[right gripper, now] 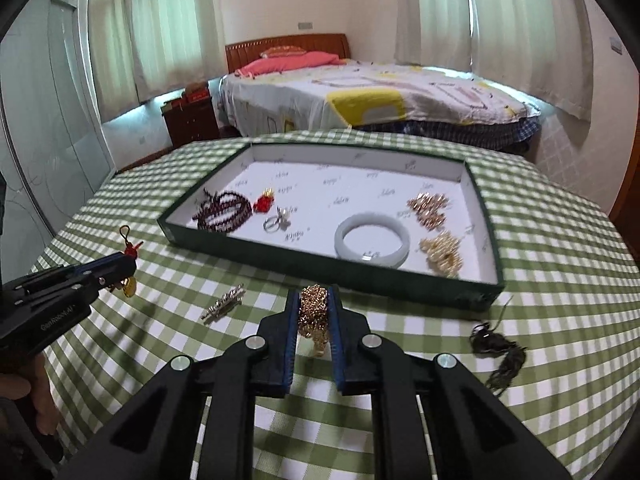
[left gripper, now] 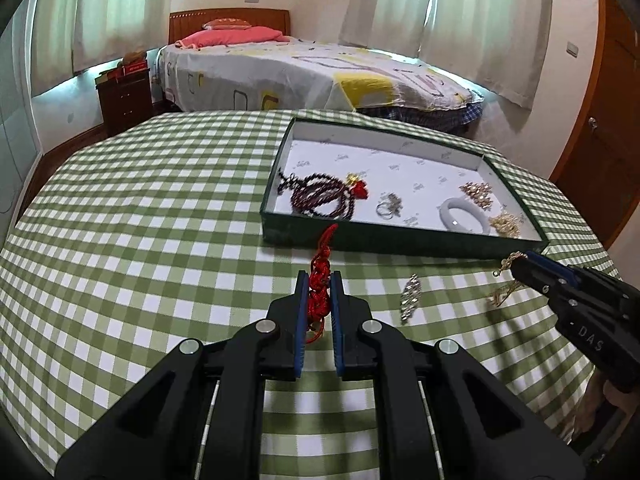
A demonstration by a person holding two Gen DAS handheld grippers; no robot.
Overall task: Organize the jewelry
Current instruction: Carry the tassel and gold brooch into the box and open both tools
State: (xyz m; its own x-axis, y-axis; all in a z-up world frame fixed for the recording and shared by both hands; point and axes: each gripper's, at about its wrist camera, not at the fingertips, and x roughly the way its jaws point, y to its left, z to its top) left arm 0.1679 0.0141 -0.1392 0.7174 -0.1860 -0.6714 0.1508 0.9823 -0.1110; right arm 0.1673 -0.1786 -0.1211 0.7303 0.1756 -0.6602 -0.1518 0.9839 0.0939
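Jewelry, tray (right gripper: 486,216) sitting toward the tabletop's (left gripper: 160,208) far edge: I am seeing dark bead strands (right gripper: 224,212), a ring (right gripper: 276,222), a white bangle (right gripper: 372,240) and two gold clusters (right gripper: 430,208) lying inside. My left hand-held gripper (left gripper: 320,292) is pinching a red knotted cord charm (left gripper: 320,280) above the cloth, short of the tray's near wall. My right hand-held gripper (right gripper: 314,312) is clamping a gold chain piece (right gripper: 313,312). A silver brooch (right gripper: 224,304) and a dark tassel (right gripper: 500,356) are lying loose near the tabletop's near edge.

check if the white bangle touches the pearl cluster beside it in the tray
Apart. The right wrist view shows white tray lining between the white bangle and the pearl cluster.
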